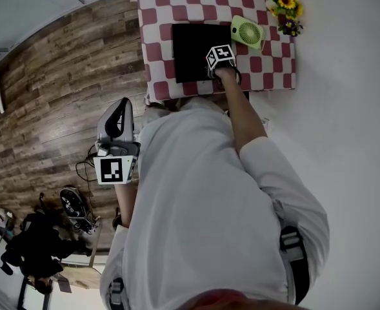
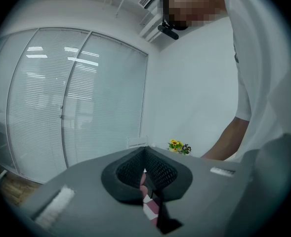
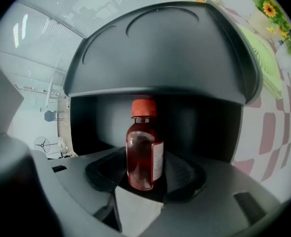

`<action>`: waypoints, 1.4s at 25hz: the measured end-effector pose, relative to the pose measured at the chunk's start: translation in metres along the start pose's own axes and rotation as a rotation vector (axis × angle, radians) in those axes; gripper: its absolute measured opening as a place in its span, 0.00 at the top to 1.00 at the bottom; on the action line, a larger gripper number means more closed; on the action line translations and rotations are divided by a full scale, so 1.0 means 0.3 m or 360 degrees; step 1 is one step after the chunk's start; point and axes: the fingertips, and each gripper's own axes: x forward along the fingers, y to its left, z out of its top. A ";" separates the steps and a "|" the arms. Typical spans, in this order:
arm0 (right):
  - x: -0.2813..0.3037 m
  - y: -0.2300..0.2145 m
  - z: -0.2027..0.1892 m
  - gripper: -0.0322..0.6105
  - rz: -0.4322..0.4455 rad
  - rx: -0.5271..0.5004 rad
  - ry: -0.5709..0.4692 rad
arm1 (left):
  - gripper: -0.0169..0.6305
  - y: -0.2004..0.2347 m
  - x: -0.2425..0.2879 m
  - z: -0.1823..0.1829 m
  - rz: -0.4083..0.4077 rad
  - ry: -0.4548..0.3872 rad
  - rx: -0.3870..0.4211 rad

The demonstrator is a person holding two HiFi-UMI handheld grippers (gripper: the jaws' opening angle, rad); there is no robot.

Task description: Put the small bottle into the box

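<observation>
A small bottle [image 3: 144, 149] of red liquid with an orange cap and a white label sits between the jaws of my right gripper [image 3: 145, 176], which is shut on it. Right behind it gapes the dark inside of the black box [image 3: 204, 127], its domed lid [image 3: 160, 48] raised. In the head view the right gripper [image 1: 219, 62] is over the black box [image 1: 188, 50] on the checkered table [image 1: 157, 18]; the bottle is hidden there. My left gripper [image 1: 119, 112] hangs off the table over the wood floor, shut and empty, its pads [image 2: 157, 169] pressed together.
A green handheld fan [image 1: 248, 31] lies at the box's right, and a pot of yellow flowers [image 1: 285, 5] stands in the table's far right corner. Black gear and cables [image 1: 41, 237] clutter the floor at lower left. A white wall runs along the right.
</observation>
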 end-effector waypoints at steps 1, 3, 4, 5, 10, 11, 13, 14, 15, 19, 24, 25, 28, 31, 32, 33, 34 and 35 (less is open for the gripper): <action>-0.004 0.002 0.006 0.60 0.0018 0.0017 -0.0031 | 0.97 0.000 0.005 0.002 -0.0007 0.0001 0.0006; -0.020 0.005 0.019 0.57 0.0051 0.0055 -0.0102 | 0.97 -0.007 0.017 0.009 -0.0028 0.0004 0.0015; -0.032 0.009 0.021 0.56 0.0070 0.0064 -0.0129 | 0.97 -0.011 0.023 0.011 -0.0041 0.0007 0.0020; -0.044 0.015 0.021 0.56 0.0092 0.0065 -0.0153 | 0.97 -0.018 0.028 0.013 -0.0057 0.0007 0.0026; -0.136 0.058 0.029 0.56 0.0271 0.0111 -0.0346 | 0.97 -0.078 0.074 0.031 -0.0174 0.0005 0.0056; -0.163 0.068 0.030 0.56 0.0315 0.0110 -0.0408 | 0.97 -0.093 0.086 0.037 -0.0197 0.0007 0.0070; -0.234 0.100 0.036 0.57 0.0406 0.0074 -0.0583 | 0.97 -0.122 0.107 0.042 -0.0248 0.0013 0.0104; -0.280 0.124 0.041 0.58 0.0458 0.0044 -0.0700 | 0.97 -0.137 0.119 0.049 -0.0272 0.0000 0.0105; -0.333 0.154 0.046 0.59 0.0515 0.0003 -0.0837 | 0.97 -0.152 0.131 0.055 -0.0295 -0.0014 0.0103; -0.586 0.280 0.036 0.67 0.0742 -0.0151 -0.1438 | 0.97 -0.201 0.176 0.056 -0.0371 -0.0019 0.0145; -0.892 0.416 -0.033 0.75 0.0855 -0.0353 -0.1962 | 0.97 -0.249 0.216 0.097 -0.0402 -0.0054 0.0163; -0.944 0.439 -0.049 0.76 0.0860 -0.0404 -0.2039 | 0.97 -0.255 0.222 0.104 -0.0403 -0.0054 0.0168; -1.082 0.497 -0.090 0.80 0.0832 -0.0588 -0.2215 | 0.97 -0.270 0.246 0.129 -0.0394 -0.0065 0.0198; -1.213 0.552 -0.123 0.84 0.0774 -0.0767 -0.2329 | 0.97 -0.283 0.270 0.164 -0.0369 -0.0088 0.0252; -1.250 0.566 -0.132 0.86 0.0753 -0.0822 -0.2360 | 0.97 -0.287 0.277 0.173 -0.0359 -0.0097 0.0268; -1.286 0.577 -0.143 0.86 0.0733 -0.0869 -0.2389 | 0.97 -0.292 0.284 0.179 -0.0351 -0.0100 0.0281; -1.320 0.585 -0.154 0.87 0.0715 -0.0907 -0.2422 | 0.97 -0.296 0.292 0.182 -0.0346 -0.0096 0.0293; -1.356 0.592 -0.165 0.88 0.0696 -0.0939 -0.2460 | 0.97 -0.299 0.301 0.184 -0.0343 -0.0093 0.0300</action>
